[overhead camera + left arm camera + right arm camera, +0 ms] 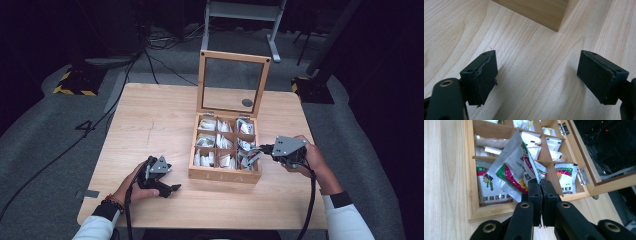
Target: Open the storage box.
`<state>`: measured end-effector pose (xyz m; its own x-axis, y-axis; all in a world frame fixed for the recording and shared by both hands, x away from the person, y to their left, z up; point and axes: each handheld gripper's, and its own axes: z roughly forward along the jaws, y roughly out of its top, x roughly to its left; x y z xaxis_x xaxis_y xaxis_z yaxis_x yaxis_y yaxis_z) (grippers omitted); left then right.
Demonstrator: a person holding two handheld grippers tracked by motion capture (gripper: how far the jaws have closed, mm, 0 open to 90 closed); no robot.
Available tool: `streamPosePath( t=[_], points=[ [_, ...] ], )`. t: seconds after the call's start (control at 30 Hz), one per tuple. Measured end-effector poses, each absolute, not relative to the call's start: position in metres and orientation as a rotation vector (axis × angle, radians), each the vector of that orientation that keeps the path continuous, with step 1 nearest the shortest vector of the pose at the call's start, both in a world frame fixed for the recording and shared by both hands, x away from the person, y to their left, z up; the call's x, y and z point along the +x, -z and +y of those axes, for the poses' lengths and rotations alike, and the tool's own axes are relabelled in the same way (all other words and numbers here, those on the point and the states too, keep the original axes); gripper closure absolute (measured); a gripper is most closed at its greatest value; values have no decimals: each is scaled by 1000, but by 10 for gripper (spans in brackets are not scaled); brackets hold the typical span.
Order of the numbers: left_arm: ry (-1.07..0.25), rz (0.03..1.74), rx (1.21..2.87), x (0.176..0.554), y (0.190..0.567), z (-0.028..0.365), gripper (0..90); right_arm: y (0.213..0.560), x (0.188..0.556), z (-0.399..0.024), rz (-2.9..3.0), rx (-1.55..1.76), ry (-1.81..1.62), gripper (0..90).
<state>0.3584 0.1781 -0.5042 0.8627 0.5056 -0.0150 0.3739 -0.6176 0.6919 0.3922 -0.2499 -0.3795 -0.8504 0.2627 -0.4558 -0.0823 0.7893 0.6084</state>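
Left gripper point(172, 188): rests on the counter point(150, 120) near its front edge, fingers point(482, 75) spread, nothing between them.
Box point(220, 175): middle of the counter, lid upright.
Packet point(514, 170): above the box's front right compartment.
Right gripper point(540, 187): fingers pinching the packet.

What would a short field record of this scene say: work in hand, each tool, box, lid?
work: lifting a sachet out of the box
right tool: shut on the sachet's edge, over the box's near right corner
left tool: open, holding nothing, low over the table, left of the box
box: wooden, nine compartments with sachets
lid: open, upright, clear pane
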Motion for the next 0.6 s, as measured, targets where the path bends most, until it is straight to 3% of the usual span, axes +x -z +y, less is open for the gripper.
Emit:
streamPosePath(
  t=[0.6],
  points=[
    [-236, 631, 2306, 360, 504, 183, 171, 377, 375, -268, 2323, 328, -1177, 885]
  ],
)
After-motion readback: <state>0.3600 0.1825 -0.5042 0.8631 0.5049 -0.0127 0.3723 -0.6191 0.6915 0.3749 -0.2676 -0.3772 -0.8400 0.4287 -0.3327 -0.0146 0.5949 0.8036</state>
